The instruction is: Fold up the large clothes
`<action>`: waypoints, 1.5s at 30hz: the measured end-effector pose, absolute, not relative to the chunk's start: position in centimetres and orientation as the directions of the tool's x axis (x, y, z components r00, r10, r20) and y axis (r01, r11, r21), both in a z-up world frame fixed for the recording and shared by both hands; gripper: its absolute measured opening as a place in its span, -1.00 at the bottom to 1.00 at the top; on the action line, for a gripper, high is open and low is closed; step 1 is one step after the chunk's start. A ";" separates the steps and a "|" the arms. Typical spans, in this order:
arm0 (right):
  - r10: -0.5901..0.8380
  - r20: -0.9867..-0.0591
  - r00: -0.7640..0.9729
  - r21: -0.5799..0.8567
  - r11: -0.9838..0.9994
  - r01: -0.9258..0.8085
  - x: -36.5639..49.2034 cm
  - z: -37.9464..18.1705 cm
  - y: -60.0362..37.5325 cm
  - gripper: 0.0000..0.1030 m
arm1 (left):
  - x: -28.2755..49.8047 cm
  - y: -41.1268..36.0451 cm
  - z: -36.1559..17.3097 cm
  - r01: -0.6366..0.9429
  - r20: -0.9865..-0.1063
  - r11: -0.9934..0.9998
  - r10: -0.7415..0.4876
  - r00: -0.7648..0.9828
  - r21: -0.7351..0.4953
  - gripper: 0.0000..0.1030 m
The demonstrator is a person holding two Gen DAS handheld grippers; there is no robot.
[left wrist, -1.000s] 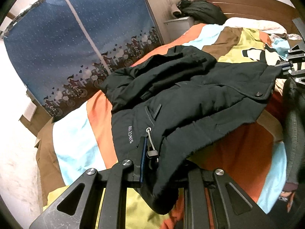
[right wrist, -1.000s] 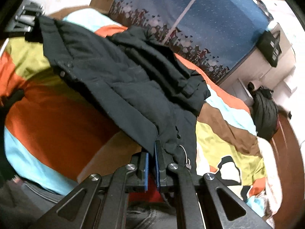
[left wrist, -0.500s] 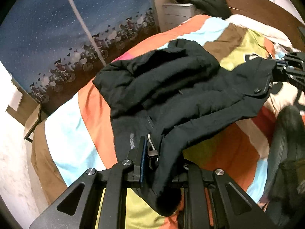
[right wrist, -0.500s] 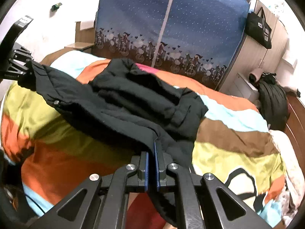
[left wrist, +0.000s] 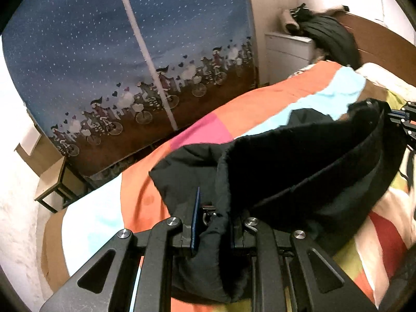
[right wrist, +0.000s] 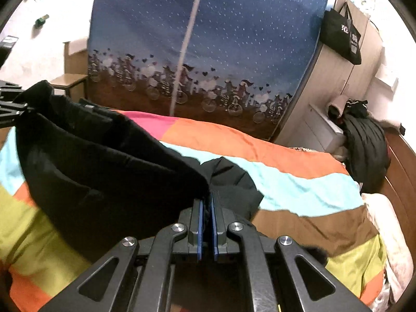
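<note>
Black jacket (left wrist: 299,166) stretched mid-frame above the bed (left wrist: 234,109), left gripper (left wrist: 213,223) fingers clamped on one end, right gripper (right wrist: 206,208) fingers clamped on the other

Both tools are matte black two-finger frames. The left gripper (left wrist: 212,230) has angular arms with triangular cut-outs, round silver screws at the pivots and a blue pad lining one finger. The right gripper (right wrist: 207,227) is built alike, with two blue pads (right wrist: 199,230) and scuffed, scratched arms.
</note>
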State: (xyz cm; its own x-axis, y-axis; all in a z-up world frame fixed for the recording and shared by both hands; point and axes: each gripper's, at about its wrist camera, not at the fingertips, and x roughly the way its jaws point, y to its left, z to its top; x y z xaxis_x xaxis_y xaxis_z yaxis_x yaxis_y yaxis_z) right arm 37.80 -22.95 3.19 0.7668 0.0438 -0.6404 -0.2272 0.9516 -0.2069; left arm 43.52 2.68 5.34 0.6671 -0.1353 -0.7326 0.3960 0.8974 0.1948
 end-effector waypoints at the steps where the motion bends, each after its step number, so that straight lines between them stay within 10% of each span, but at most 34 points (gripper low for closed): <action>1: 0.035 -0.644 0.765 -0.214 0.951 -0.224 39.5 2.7 -22.9 -0.89 | 44.5 2.8 5.1 0.392 -0.733 0.899 -0.131 0.668 0.196 -0.69; 22: -0.007 -0.597 0.802 -0.218 0.964 -0.154 50.3 -6.7 -22.7 -0.84 | 56.3 4.7 -1.7 0.398 -0.768 0.917 -0.264 0.583 -0.014 -0.60; 27: -0.009 -0.591 0.807 -0.179 0.976 -0.121 51.1 -7.0 -22.7 -0.72 | 57.1 7.1 -0.7 0.383 -0.739 0.917 -0.332 0.586 -0.109 0.13; 32: 0.111 -0.552 0.827 -0.014 0.990 -0.142 49.7 -5.2 -25.1 -0.12 | 57.2 12.9 0.2 0.392 -0.668 0.860 -0.504 0.547 -0.328 0.49; 34: 0.169 -0.530 0.831 0.076 0.985 -0.153 48.5 -4.3 -27.1 0.71 | 56.6 14.6 0.3 0.421 -0.648 0.840 -0.535 0.542 -0.341 0.58; 45: 0.226 -0.602 0.766 0.248 0.965 -0.090 48.2 -4.8 -31.8 0.74 | 55.1 16.1 1.1 0.478 -0.553 0.736 -0.676 0.486 -0.479 0.62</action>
State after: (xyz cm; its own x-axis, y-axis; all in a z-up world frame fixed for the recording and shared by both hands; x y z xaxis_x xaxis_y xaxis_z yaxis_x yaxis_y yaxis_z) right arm 48.23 -31.83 -4.78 0.7662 0.2259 -0.6016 -0.0899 0.9647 0.2477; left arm 55.11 16.14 1.13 0.4862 -0.6763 -0.5533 0.4782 0.7359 -0.4793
